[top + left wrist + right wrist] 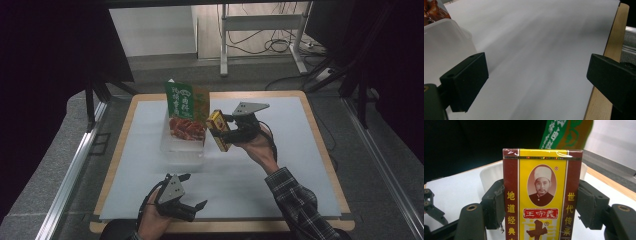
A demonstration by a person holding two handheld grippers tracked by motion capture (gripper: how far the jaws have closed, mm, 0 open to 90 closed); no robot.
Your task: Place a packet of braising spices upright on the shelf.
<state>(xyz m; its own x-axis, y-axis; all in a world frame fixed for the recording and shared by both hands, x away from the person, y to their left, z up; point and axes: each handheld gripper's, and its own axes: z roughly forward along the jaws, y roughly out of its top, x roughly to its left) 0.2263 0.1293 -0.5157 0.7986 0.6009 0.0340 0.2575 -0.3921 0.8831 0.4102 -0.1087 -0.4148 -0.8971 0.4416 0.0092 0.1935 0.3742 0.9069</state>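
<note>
Right hand-held gripper [227, 134] is clamped on the yellow-maroon box [541, 195], held just beside the clear tub [182, 145] with the green packet [186, 107]; keep the box upright, clear the rim, then lower it in; left hand-held gripper [187, 192] idles wide open near the bench [310, 165] edge.
</note>
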